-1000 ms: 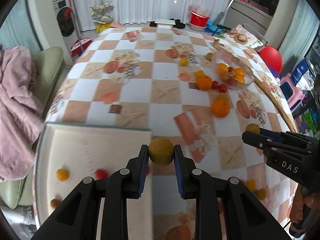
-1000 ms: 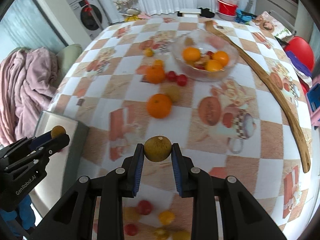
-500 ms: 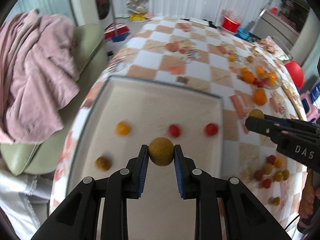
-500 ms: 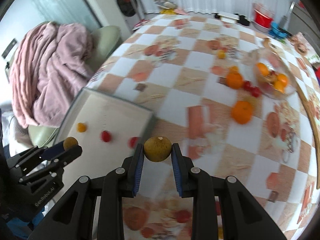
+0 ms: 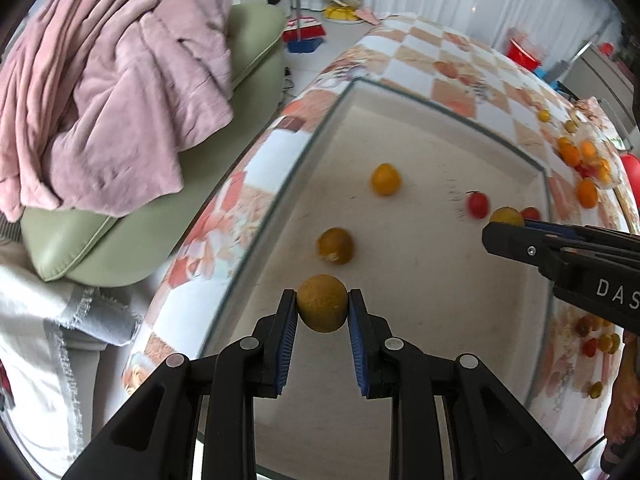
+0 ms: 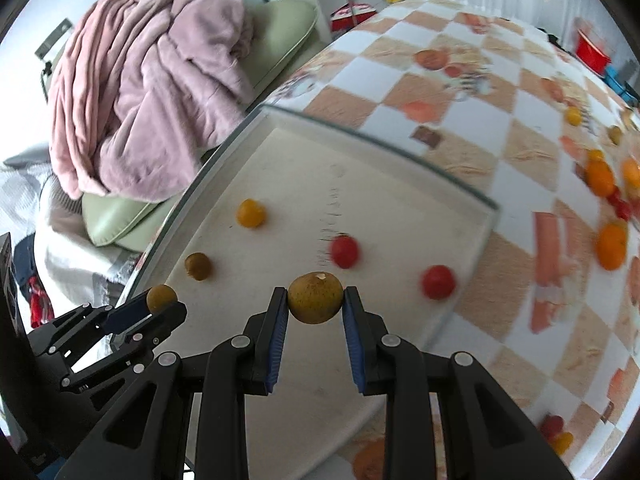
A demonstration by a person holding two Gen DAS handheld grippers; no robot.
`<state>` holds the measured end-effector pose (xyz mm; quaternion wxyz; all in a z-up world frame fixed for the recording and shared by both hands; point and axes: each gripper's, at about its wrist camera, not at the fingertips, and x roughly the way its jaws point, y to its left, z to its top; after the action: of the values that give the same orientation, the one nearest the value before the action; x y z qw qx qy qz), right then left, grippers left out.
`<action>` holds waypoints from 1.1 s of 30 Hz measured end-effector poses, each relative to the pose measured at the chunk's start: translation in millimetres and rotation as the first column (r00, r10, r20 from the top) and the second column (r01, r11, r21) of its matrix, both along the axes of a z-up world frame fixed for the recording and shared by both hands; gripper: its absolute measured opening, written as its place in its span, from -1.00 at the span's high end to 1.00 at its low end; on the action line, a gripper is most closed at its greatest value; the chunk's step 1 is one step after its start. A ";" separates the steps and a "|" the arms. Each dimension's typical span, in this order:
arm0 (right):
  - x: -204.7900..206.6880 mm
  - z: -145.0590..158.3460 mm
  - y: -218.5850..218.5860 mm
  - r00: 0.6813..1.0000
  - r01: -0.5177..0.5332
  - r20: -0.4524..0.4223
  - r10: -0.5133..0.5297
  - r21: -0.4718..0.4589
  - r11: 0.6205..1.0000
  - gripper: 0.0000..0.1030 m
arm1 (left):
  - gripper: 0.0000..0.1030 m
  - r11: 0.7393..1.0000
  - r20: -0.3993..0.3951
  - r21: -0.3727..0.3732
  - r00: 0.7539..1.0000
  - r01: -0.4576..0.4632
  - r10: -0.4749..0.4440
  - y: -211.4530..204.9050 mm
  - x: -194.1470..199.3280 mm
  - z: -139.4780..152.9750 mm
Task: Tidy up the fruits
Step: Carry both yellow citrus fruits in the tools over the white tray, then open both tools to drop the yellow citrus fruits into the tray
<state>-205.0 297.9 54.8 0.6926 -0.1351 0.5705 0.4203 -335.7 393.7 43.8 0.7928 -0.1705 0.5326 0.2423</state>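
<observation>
**Left wrist view: both hands bring brown fruits over the tray**

In the left wrist view the left gripper [image 5: 322,309] has its fingers closed snugly on a round brownish-yellow fruit [image 5: 322,303], held above the near part of the pale tray [image 5: 420,280]. The right gripper [image 5: 505,229] reaches in from the right edge, clamped on a second small yellow-brown fruit [image 5: 507,215].

The right wrist view confirms this: its fingers are nearly shut on a speckled brown fruit [image 6: 315,297] over the tray's middle.

Sorting looks to be at an early stage. Four fruits lie in the tray: an orange-yellow one [image 5: 385,179], a brownish one [image 5: 335,245] just ahead of the left gripper, and two red cherry tomatoes [image 6: 345,252] [image 6: 438,282] toward the right side. They lie spaced apart, brown and yellow to the left, red to the right, which suggests grouping by kind.

Much is left. On the checkered bench [image 6: 460,128] beyond the tray sit several oranges [image 6: 611,246] and small fruits, blurred, around what may be a clear bowl. A cluster of small red and yellow fruits [image 5: 598,338] lies near the right side of the tray. The two held fruits are not yet set down.
</observation>
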 end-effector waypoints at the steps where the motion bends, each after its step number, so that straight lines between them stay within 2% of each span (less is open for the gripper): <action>1: -1.5 -1.8 4.9 1.000 -0.009 -0.001 0.009 -0.004 1.000 0.42 | 0.48 1.000 -0.002 0.001 1.000 -0.007 0.007 1.8 -1.6 -2.1; 11: -2.4 -16.0 38.0 0.998 -0.054 0.013 0.054 -0.023 0.998 0.42 | 0.48 1.000 -0.025 0.007 0.999 -0.024 0.024 7.1 -0.6 -17.9; 19: -5.7 -21.6 44.9 0.995 -0.094 0.040 0.096 -0.042 0.995 0.37 | 0.42 0.998 -0.048 0.067 0.999 -0.002 0.005 1.3 2.0 -19.5; 21: -5.2 -21.4 45.5 0.994 -0.100 0.029 0.101 -0.031 0.995 0.27 | -0.30 0.998 -0.047 0.070 0.999 -0.004 0.007 2.1 1.5 -19.0; 22: -5.3 -20.4 45.2 0.994 -0.101 0.029 0.101 -0.030 0.994 0.21 | -0.31 0.998 -0.031 0.057 1.000 0.000 0.002 1.3 1.2 -18.0; 24: -4.6 -17.5 43.1 0.995 -0.093 0.039 0.094 -0.030 0.995 -0.05 | -0.31 0.997 -0.038 0.079 0.999 0.006 -0.003 -1.5 2.3 -15.8; 27: -1.9 -9.7 36.1 0.996 -0.076 0.037 0.076 -0.005 0.997 -0.28 | -0.31 0.997 -0.052 0.075 0.999 0.015 -0.011 -2.6 3.8 -17.0; 30: 1.0 1.5 25.9 0.998 -0.048 0.042 0.047 0.029 0.998 -0.46 | -0.31 0.997 -0.060 0.077 0.998 0.030 -0.026 -4.8 6.6 -13.9; 33: 5.4 15.0 9.0 0.998 -0.003 0.055 0.000 0.058 0.998 -0.54 | -0.31 0.995 -0.053 0.083 0.997 0.061 -0.057 -10.5 10.7 -6.3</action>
<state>-199.6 306.9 69.8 0.7114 -0.1268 0.5386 0.4332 -325.0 383.2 37.5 0.7923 -0.1146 0.5467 0.2454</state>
